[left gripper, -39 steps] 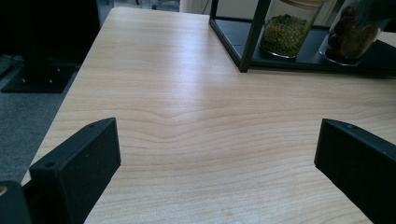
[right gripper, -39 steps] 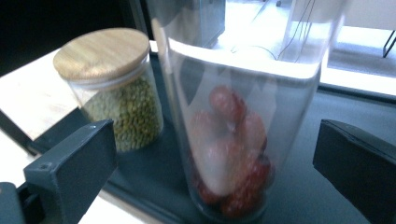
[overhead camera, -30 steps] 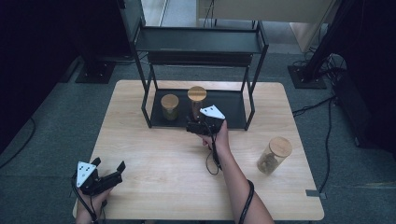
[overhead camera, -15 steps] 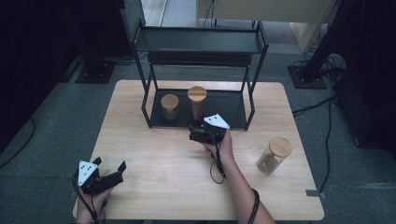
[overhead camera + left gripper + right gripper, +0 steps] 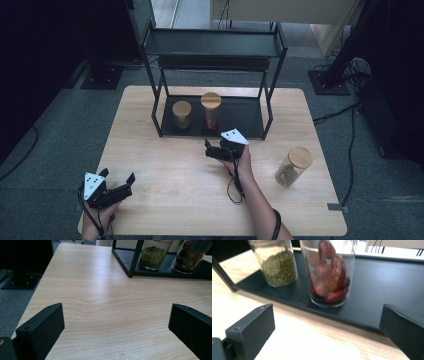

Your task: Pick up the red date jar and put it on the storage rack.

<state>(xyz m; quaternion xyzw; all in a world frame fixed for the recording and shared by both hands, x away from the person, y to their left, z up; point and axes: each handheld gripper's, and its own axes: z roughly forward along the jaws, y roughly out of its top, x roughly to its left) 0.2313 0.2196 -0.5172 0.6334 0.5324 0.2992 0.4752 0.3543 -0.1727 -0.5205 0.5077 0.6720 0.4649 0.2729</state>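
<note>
High view. The wooden bench (image 5: 165, 165) carried a black two-tier rack (image 5: 215, 50) at its far middle. On the rack's bottom tray stood two cork-lidded jars side by side: a shorter jar of green beans (image 5: 181, 115) on the left and a taller jar of red dates (image 5: 211, 111) just beside it on the right. A third cork-lidded jar (image 5: 293, 166) stood alone near the bench's right edge, well apart from the rack. The right hand-held gripper (image 5: 216, 150) was held over the bench just in front of the rack's front edge, below the date jar, jaws apart and holding nothing. The left hand-held gripper (image 5: 119, 186) sat near the near-left corner of the bench, jaws apart, also holding nothing. The middle of the bench between the two grippers was bare wood. Rack posts stood at both front corners of the tray.

Left gripper view. Both black jaws stood wide apart over bare bench (image 5: 107, 315). A rack post (image 5: 135, 258) rose ahead at right, with the green-bean jar (image 5: 153, 255) and date jar (image 5: 188, 257) behind it on the tray. The bench's left edge ran close by, with grey floor (image 5: 15, 307) beyond.

Right gripper view. Jaws stood wide apart, nothing between them. The date jar (image 5: 328, 272) stood straight ahead on the black tray (image 5: 384, 287), near its front lip; the green-bean jar (image 5: 276, 263) stood to its left, apart from it. Open tray lay to the right of the date jar.
</note>
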